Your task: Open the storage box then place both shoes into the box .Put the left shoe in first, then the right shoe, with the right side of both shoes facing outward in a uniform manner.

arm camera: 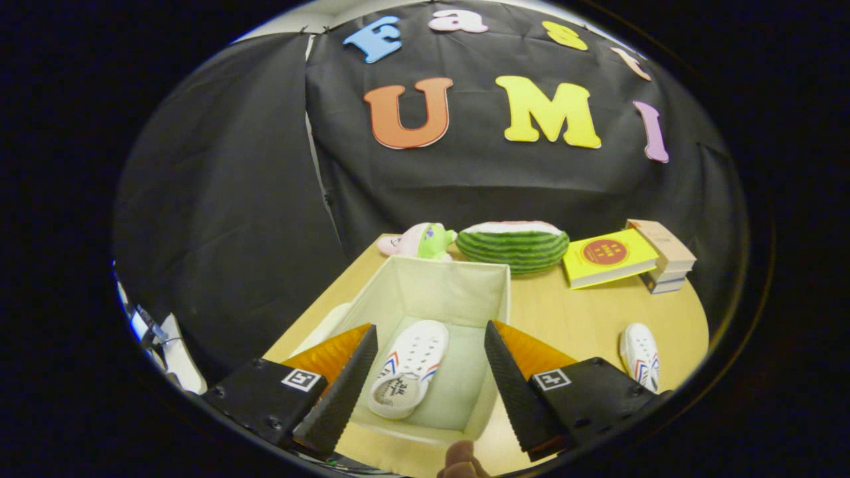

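Jaws (430,392): spread wide and holding nothing; the two black, ridged fingers (345,388) hang above the box, one over each side wall, touching nothing that I can tell.
Box (451,292): open-topped, rectangular, pale cream fabric with soft walls; it stands on the table toward the near left edge.
Shoe in box (408,368): white slip-on of perforated material with red and blue stripes on its side; it lies on the box floor between the fingers, its opening toward the gripper and its toe pointing to the far wall.
Second shoe (641,355): same white striped kind, lying on the bare table near the right edge, well apart from the box.
Table (571,318): smooth light wood.
Far edge: a pink and green plush toy (418,240), a striped green watermelon-slice cushion (514,245), a yellow book (607,257) leaning on a small stack of books (664,262).
Near edge: a fingertip (461,461) shows below the box.
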Demonstrator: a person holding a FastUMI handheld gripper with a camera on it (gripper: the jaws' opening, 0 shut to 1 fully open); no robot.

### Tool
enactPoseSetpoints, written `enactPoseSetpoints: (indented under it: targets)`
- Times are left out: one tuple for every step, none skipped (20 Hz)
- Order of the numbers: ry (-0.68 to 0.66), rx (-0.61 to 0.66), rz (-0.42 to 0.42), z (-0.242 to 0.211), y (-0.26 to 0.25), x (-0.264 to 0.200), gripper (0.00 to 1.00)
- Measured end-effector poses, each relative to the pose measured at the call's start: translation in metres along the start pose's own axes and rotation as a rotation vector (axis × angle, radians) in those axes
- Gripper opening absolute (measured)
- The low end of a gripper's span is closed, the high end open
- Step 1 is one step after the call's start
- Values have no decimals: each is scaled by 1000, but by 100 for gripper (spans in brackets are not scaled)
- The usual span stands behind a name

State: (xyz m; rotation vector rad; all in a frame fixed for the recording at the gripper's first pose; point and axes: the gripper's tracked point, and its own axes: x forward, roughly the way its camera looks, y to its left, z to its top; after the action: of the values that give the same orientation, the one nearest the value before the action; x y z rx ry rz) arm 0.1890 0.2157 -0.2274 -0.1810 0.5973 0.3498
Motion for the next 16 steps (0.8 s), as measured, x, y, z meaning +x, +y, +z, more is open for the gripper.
enactPoseSetpoints:
  targets:
    - [5, -5, -6, -4, -8, -10, 100]
    - [10, -4, 1, -8, -15, -20, 100]
    - [13, 0, 0, -11, -26, -32, 100]
    - [13, -5, -9, -13, -39, -40, 100]
    - [5, -21, -29, -12, -57, -48, 100]
    - [-3, -54, -64, -12, -78, -56, 100]
    - [1, -84, -82, -14, -95, -63, 100]
    - [9, -111, -95, -17, -110, -68, 100]
    - [12, -127, -112, -19, -126, -74, 100]
    - [17, -140, -132, -22, -146, -78, 100]
    - [31, -140, -150, -28, -163, -82, 100]
    - [47, -139, -164, -34, -180, -84, 100]
    - [68, -142, -175, -41, -195, -85, 100]
    - [80, -138, -190, -46, -212, -85, 100]
    - [101, -138, -210, -53, -229, -85, 100]
    - [129, -131, -228, -63, -246, -82, 100]
